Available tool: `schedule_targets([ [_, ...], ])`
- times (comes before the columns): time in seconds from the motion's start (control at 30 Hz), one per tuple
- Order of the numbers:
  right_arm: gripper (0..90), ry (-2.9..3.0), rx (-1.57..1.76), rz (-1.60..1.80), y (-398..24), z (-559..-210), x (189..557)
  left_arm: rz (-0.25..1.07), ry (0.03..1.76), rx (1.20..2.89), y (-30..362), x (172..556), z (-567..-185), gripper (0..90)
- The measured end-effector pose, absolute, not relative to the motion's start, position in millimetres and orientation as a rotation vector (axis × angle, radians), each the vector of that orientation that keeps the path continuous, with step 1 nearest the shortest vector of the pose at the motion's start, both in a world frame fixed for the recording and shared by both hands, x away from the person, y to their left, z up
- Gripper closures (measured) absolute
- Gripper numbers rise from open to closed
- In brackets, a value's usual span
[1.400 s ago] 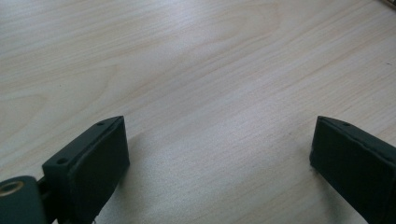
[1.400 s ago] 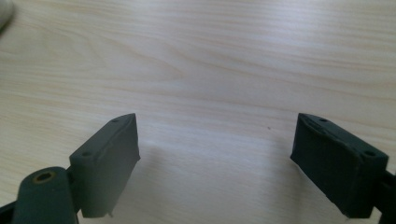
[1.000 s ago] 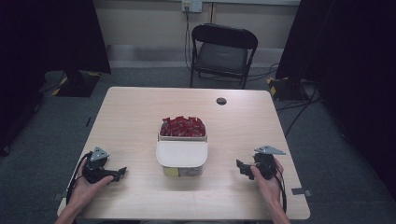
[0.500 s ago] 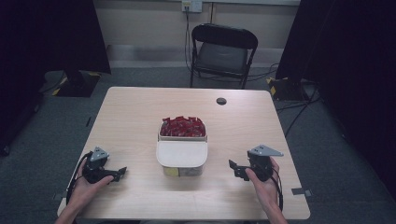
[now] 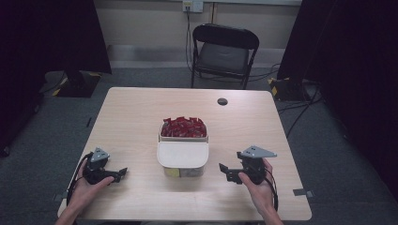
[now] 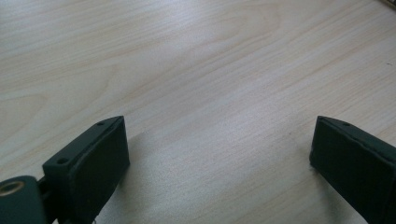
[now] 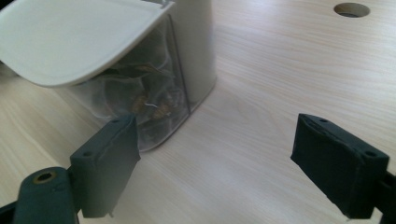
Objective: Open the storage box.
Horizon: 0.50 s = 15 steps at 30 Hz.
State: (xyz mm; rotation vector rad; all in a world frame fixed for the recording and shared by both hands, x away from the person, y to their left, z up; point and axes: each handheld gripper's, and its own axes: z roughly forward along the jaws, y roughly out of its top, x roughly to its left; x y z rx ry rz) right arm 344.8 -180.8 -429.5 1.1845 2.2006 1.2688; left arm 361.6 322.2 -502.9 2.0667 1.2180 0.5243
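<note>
A wooden table has a box in the middle of it. The box has two parts. The far part is full of red packets. The near part has a white lid lying on top of it, and the lid sits a bit tilted. Through the clear wall of the near part you can see see-through packets with something brown inside. The right gripper is held low over the table, just to the right of the box, and it points at the box. Its two black jaws are wide apart and hold nothing. In the right gripper view the box is close in front, near the left jaw but not touching it. The left gripper is at the left side of the table, near the front edge, well away from the box. Its jaws are wide apart too, with bare wood between them. A small round hole is in the table at the far side. A black folding chair stands behind the table.
</note>
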Motion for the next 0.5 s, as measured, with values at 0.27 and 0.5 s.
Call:
schedule_targets([
  [0.27,14.2,2.211,1.139,1.312,-168.2,-420.7,342.1,0.521,1.221,2.063,322.0,361.4,-503.0,4.2],
  [0.5,14.2,2.235,1.078,1.362,-144.9,-406.8,345.0,0.524,1.219,2.066,322.1,361.5,-502.9,4.1],
])
